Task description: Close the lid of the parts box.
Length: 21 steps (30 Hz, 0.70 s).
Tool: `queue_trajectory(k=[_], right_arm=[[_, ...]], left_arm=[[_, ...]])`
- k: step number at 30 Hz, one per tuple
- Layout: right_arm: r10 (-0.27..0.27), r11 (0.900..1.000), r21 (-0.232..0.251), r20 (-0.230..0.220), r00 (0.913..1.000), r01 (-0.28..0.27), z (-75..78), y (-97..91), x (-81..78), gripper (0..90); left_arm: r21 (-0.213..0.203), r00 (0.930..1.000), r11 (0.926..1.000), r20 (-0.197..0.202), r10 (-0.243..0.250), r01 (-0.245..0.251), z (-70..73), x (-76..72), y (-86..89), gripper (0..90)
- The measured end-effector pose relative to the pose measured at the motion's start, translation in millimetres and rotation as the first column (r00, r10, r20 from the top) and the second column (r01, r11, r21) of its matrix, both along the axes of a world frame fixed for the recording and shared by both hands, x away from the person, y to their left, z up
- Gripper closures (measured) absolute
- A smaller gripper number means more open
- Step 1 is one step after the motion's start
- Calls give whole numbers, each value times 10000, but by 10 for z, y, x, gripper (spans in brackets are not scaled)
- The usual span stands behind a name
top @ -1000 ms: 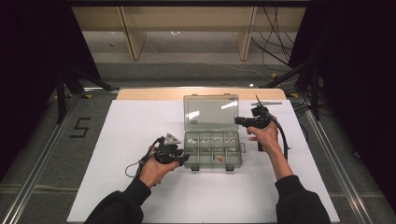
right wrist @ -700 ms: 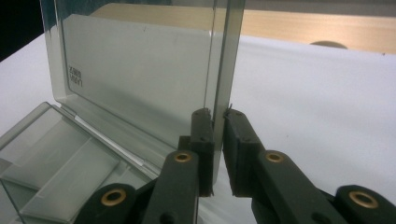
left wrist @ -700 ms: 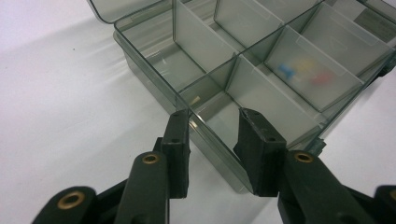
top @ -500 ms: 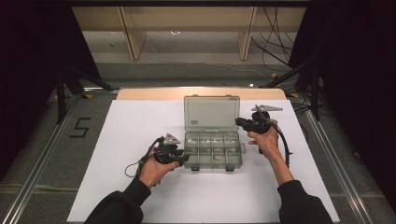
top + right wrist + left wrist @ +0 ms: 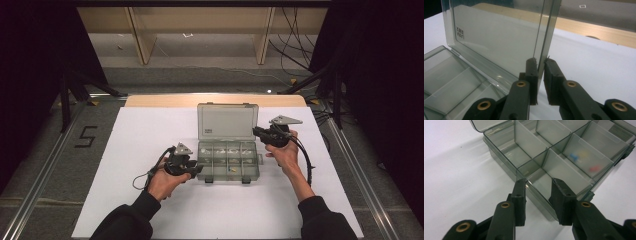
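Note:
A clear grey compartment box (image 5: 227,161) sits mid-table with its lid (image 5: 227,122) standing upright at the back. My left gripper (image 5: 199,171) is at the box's near left corner. In the left gripper view its jaws (image 5: 539,182) straddle the corner wall (image 5: 499,152), one outside and one inside a compartment, pressing on it. Small blue, yellow and red parts (image 5: 584,160) lie in one compartment. My right gripper (image 5: 256,131) is at the lid's right edge. In the right gripper view its pads (image 5: 540,61) pinch the edge of the lid (image 5: 499,37).
The box rests on a white sheet (image 5: 150,130) covering the table, with a wooden strip (image 5: 215,100) along the far edge. A black cable (image 5: 307,165) trails from the right gripper. Metal rails (image 5: 45,170) run down both sides.
The right gripper has edged slightly toward the near side with the lid's edge in it. The left gripper and the box have not moved.

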State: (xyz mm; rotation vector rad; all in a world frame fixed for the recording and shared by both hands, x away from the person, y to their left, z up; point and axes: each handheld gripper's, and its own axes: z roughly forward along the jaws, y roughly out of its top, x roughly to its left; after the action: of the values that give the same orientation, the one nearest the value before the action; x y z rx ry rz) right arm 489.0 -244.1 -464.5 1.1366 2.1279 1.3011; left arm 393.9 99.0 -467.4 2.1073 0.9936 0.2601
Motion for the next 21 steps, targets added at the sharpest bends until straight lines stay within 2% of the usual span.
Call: queue_trajectory(k=[1,3,4,5,13,15,21], right_arm=[[9,10000,53,143,9999,-9,-6,5,0,825],[9,10000,-29,-39,10000,-10,3,8,-23,825],[35,10000,3,44,10000,-35,-6,8,-21,824],[7,10000,0,260,9997,-7,-13,6,-15,824],[19,10000,-65,350,9994,-16,-15,10,-30,824],[-6,10000,-59,445,9990,8,-18,13,-28,824],[-8,9999,-112,401,9992,13,-10,8,-34,824]], left_arm=[[4,10000,10000,-4,-3,3,1,0,0,650],[-31,9999,10000,-118,-16,15,5,1,5,651],[-58,9999,10000,-130,19,-20,5,0,3,651],[-57,9999,10000,-126,20,-21,5,0,3,652],[-173,9999,9998,-51,-98,97,30,5,14,664],[-225,9999,9997,104,11,-9,77,7,17,627],[-162,9989,9998,466,-106,114,290,73,29,539]])
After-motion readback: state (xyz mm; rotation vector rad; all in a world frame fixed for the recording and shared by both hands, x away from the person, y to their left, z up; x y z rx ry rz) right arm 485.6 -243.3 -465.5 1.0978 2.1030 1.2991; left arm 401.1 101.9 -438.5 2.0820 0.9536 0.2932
